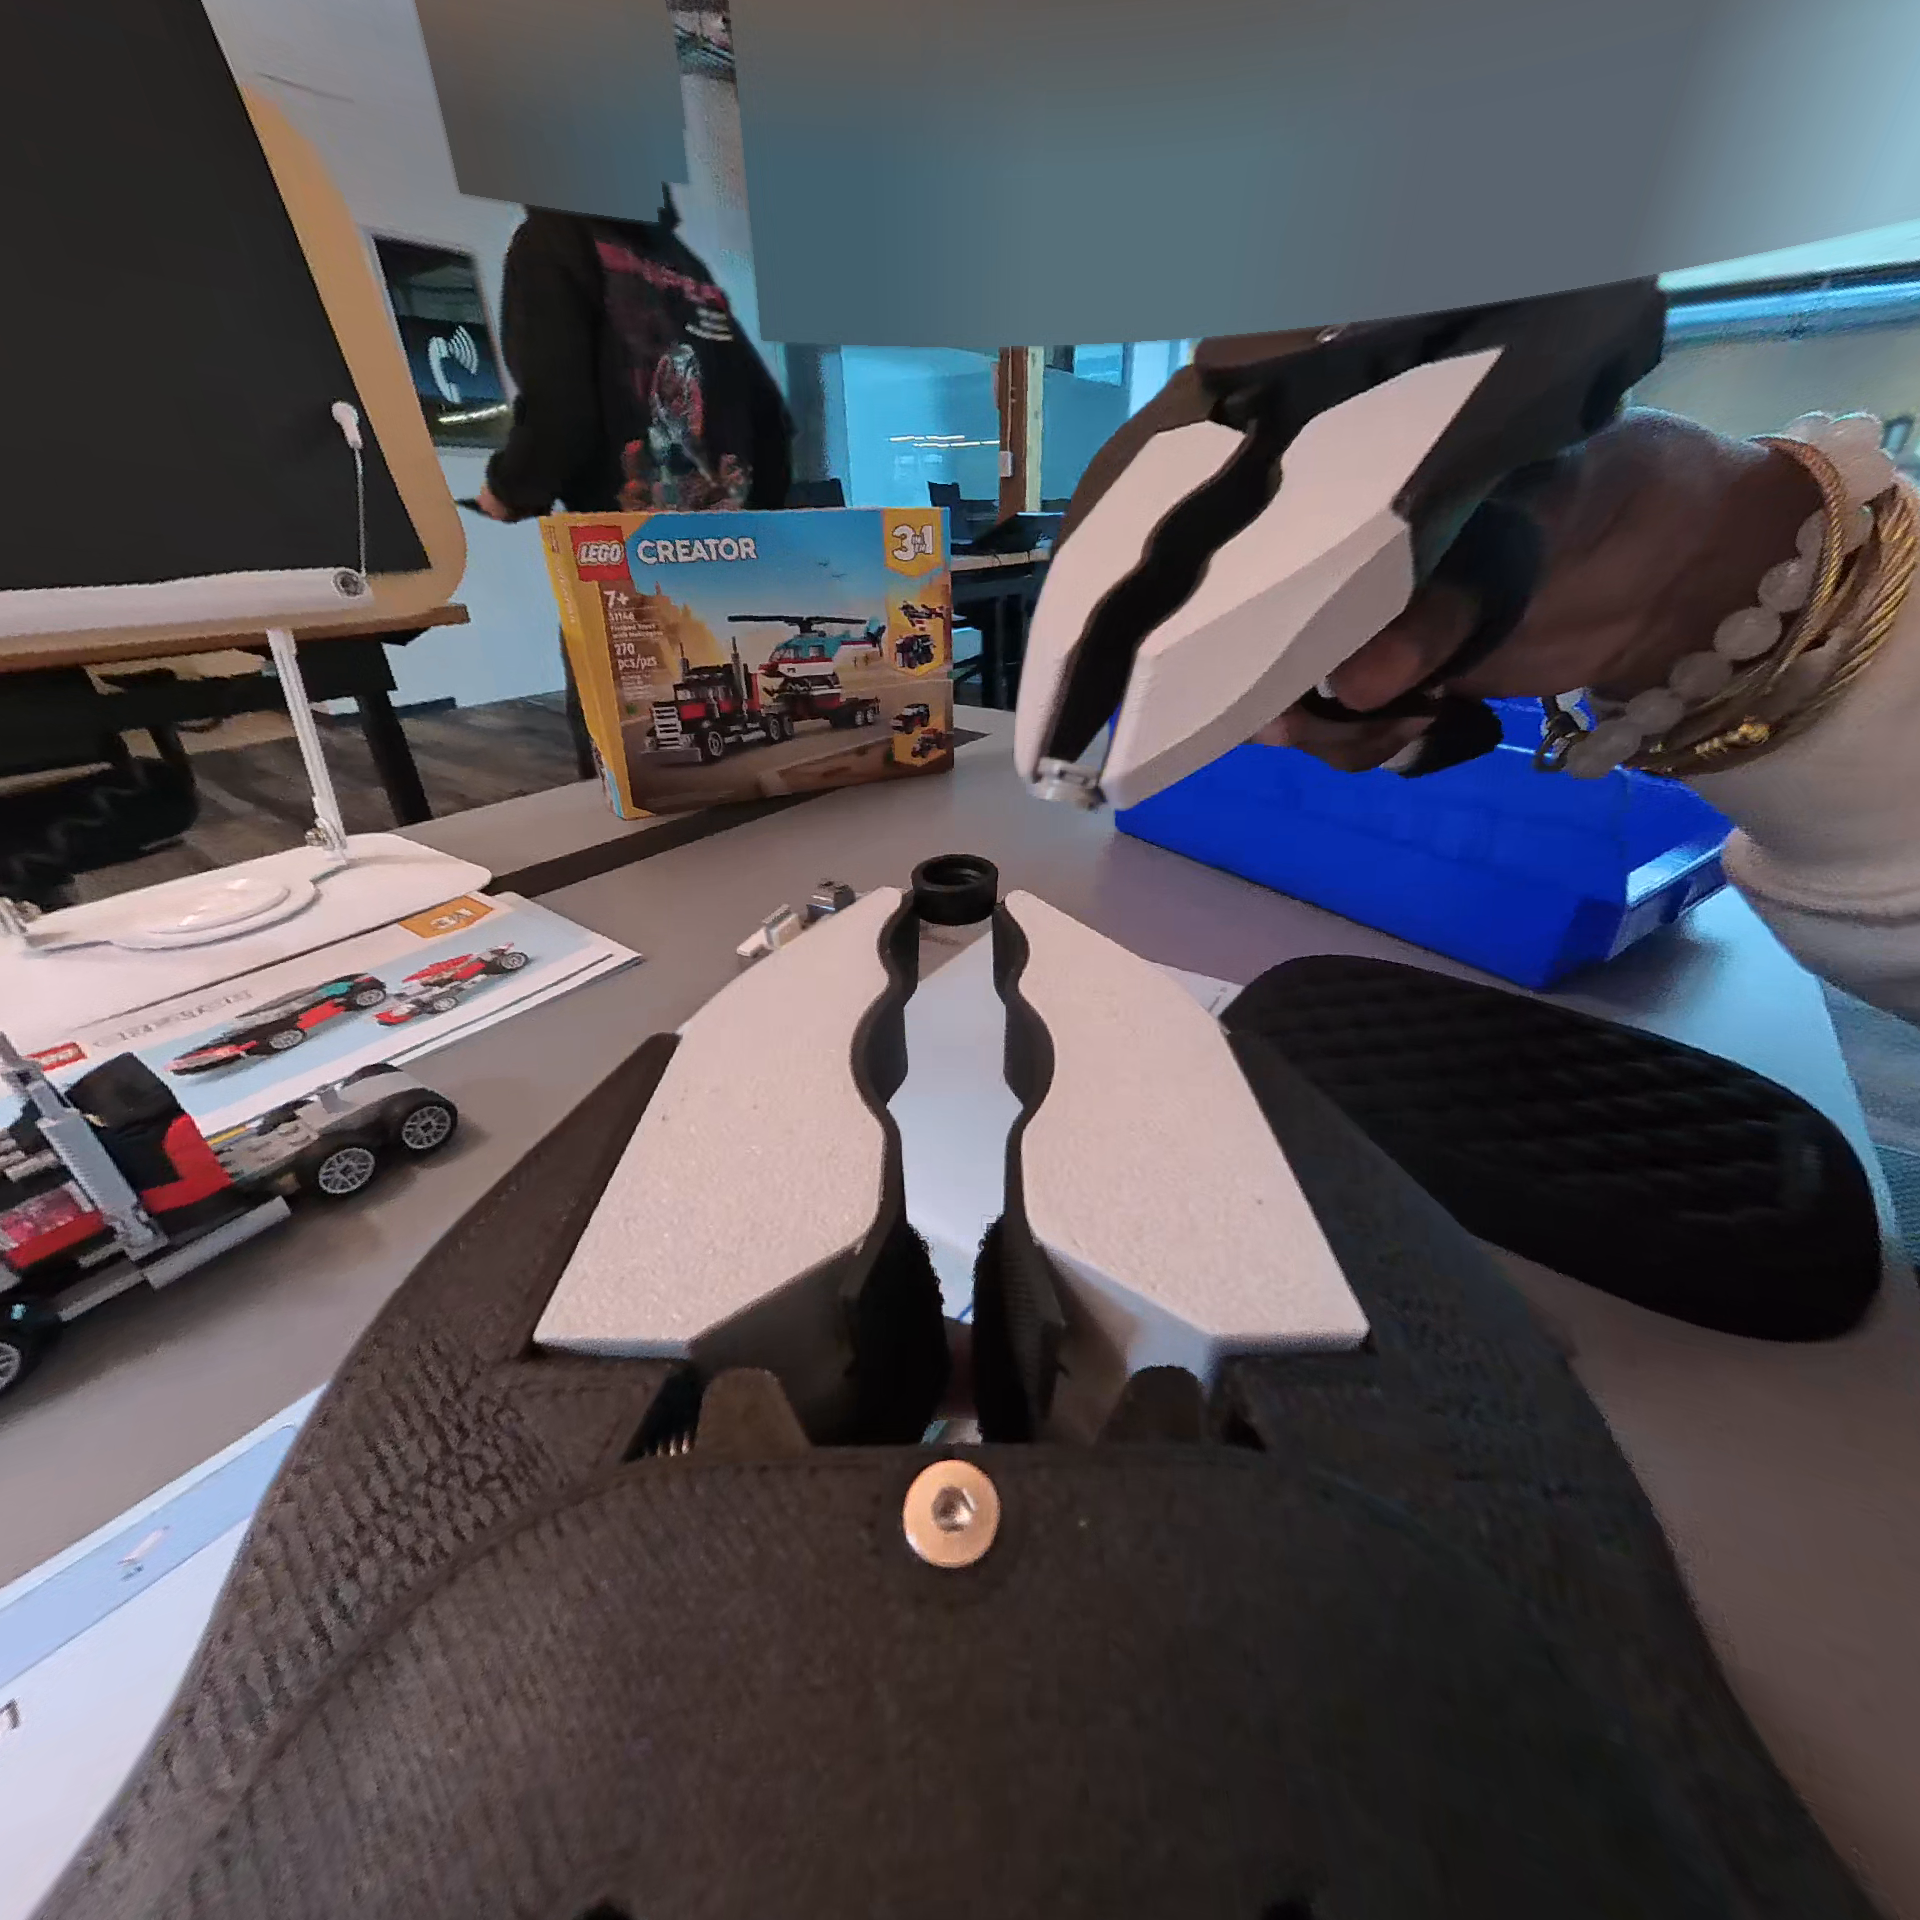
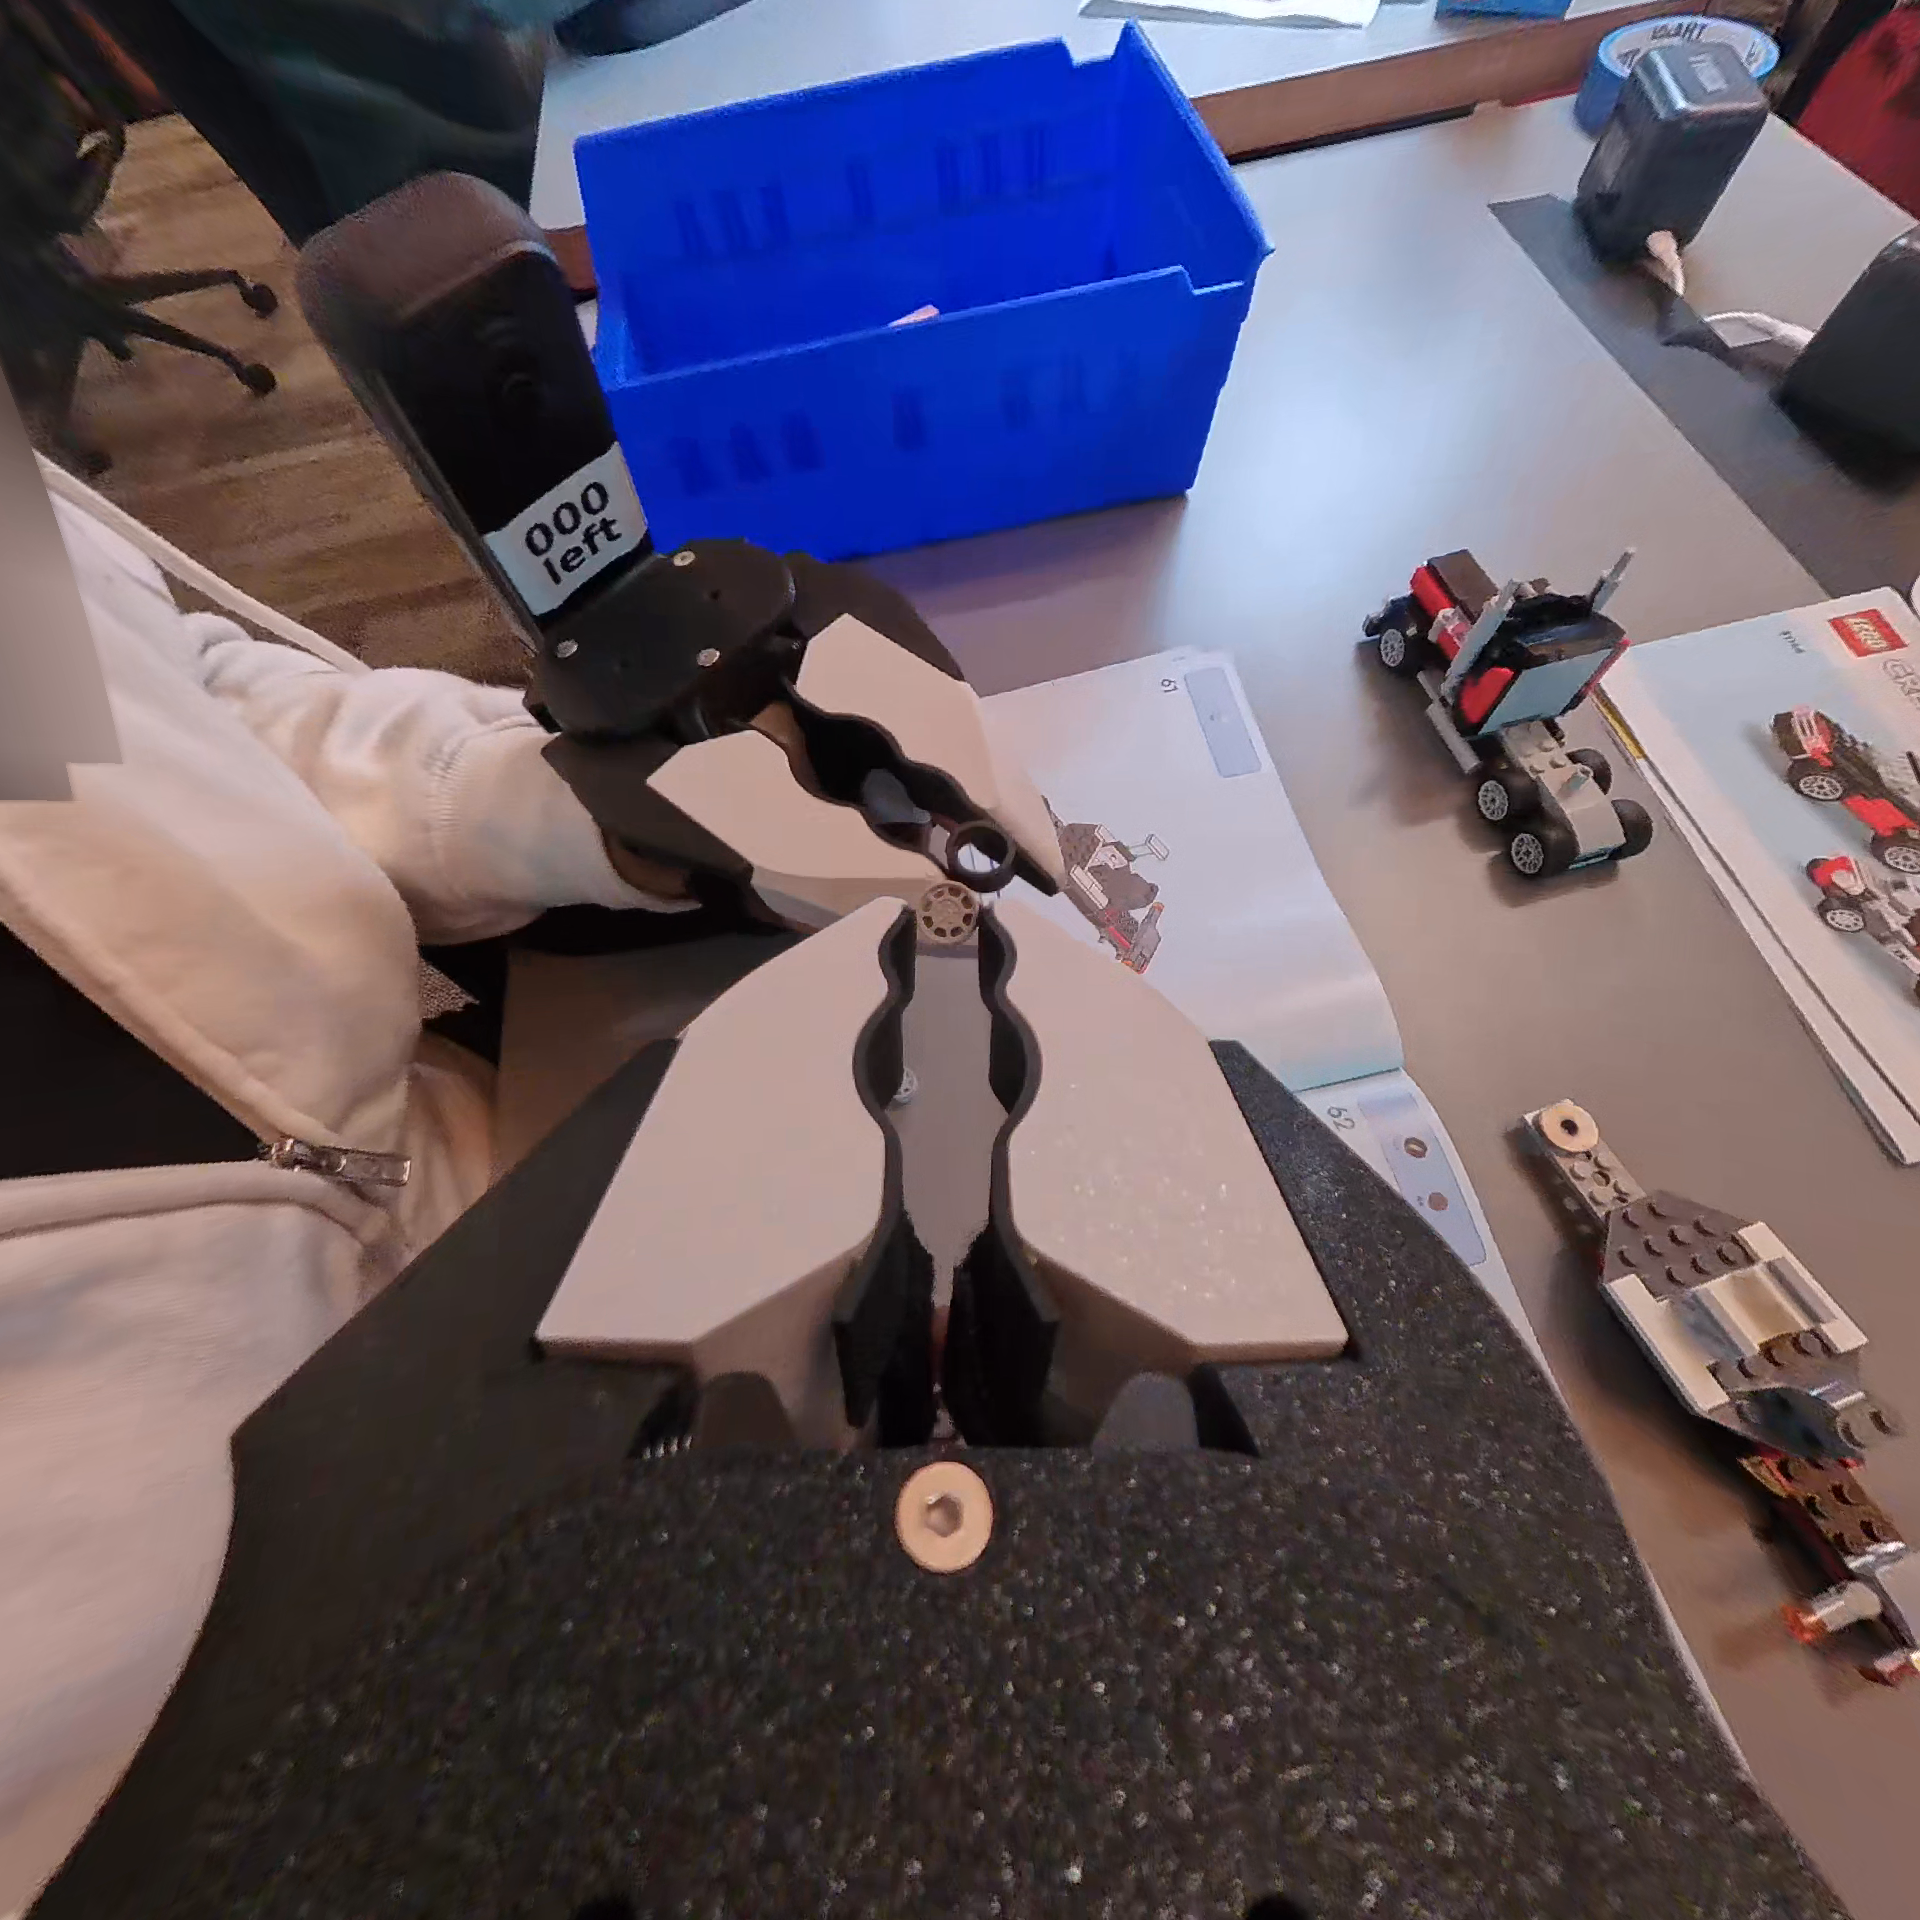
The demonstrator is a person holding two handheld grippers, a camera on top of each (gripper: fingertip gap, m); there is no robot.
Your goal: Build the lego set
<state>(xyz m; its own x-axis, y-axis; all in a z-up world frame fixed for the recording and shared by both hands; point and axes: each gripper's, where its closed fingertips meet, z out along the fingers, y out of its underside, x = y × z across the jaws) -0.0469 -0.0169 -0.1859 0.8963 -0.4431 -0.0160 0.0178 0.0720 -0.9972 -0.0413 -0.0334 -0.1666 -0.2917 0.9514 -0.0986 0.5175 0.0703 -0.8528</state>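
Grey table (image 2: 1403, 436), office behind. My left gripper (image 1: 954, 902) is clamped on a black tyre (image 1: 954, 885); my right gripper (image 2: 948, 920) pinches a grey wheel hub (image 2: 947, 911), probably squarely. Step: fit the tyre. Next: align, press together. Beyond, the truck (image 2: 1507, 717) and blue bin (image 2: 914, 436).

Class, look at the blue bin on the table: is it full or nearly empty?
Nearly empty. The right wrist view looks down into the blue bin and shows bare floor, with only one small pale piece inside.
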